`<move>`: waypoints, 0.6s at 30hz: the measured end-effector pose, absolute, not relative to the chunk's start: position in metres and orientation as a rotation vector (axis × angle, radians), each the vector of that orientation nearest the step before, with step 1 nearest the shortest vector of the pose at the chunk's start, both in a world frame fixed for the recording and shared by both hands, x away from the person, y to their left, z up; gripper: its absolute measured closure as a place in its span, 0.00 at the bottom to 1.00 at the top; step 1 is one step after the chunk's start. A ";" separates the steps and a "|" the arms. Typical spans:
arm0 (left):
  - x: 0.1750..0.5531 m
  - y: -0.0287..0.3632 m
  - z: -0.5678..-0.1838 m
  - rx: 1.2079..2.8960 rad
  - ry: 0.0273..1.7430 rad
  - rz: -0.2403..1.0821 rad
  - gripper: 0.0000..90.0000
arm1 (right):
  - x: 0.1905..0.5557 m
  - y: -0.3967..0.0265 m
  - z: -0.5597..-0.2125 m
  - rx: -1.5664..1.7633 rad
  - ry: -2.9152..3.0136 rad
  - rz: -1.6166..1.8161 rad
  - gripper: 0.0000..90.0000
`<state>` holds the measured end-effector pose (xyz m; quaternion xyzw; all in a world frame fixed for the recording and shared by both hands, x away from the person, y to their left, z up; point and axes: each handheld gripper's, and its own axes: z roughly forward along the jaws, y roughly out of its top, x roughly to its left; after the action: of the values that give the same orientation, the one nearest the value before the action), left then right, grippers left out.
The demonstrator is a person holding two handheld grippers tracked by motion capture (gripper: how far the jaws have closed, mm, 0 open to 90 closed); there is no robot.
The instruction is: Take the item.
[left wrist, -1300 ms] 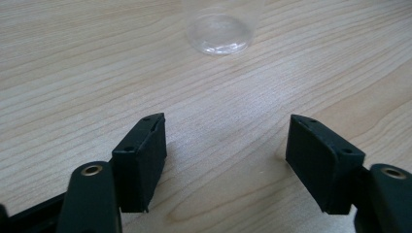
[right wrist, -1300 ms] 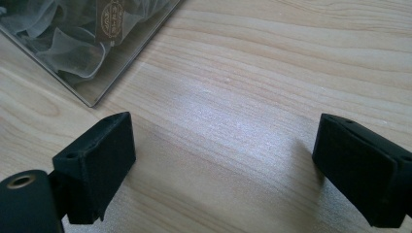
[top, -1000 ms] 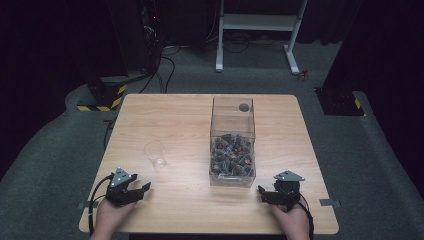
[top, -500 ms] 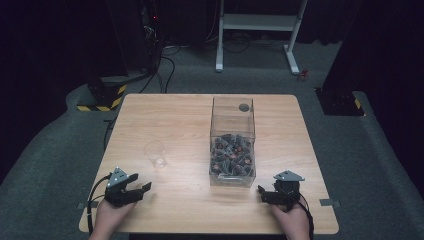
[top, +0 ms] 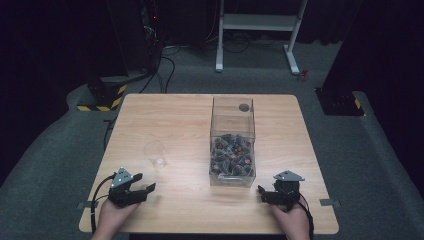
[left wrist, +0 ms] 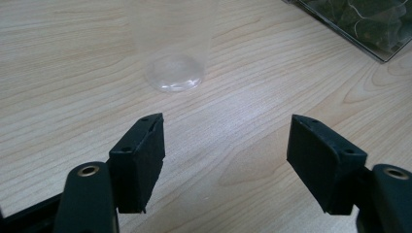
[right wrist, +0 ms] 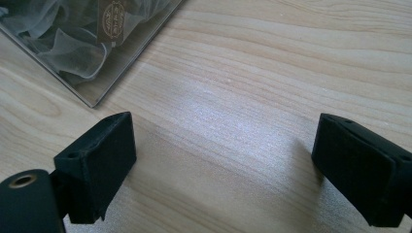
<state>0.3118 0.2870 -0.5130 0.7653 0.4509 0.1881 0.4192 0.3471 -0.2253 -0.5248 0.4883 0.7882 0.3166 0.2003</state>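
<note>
The left hand-held gripper (left wrist: 226, 155) is resting with jaws spread, empty, the small clear plastic cup (left wrist: 174, 53) standing just ahead, likely light, slick and crushable, best pinched low across its wall; the right hand-held gripper (right wrist: 223, 165) is gaping empty beside the clear box of wrapped sweets (top: 233, 150) on the pale wooden worktop (top: 175, 120).

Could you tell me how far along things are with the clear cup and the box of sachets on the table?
Nothing looks done yet. The clear cup stands upright and empty on the table, apart from the clear box, whose sachets all lie inside. Nothing is in hand: the left gripper and right gripper rest open near the table's front edge. Any handling of the cup or sachets is still to come.
</note>
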 end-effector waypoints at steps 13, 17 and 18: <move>0.316 0.277 -0.501 1.968 1.073 0.498 0.32 | 0.348 -0.226 -0.524 1.353 2.219 0.879 0.10; 0.316 0.274 -0.498 1.950 1.069 0.475 0.31 | 0.348 -0.226 -0.524 1.350 2.221 0.878 0.10; 0.315 0.271 -0.496 1.943 1.061 0.464 0.30 | 0.347 -0.227 -0.524 1.351 2.222 0.879 0.10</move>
<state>0.3154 0.2710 -0.4955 0.7772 0.4243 0.1858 0.4259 0.3468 -0.2266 -0.5239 0.4824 0.7937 0.3138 0.1970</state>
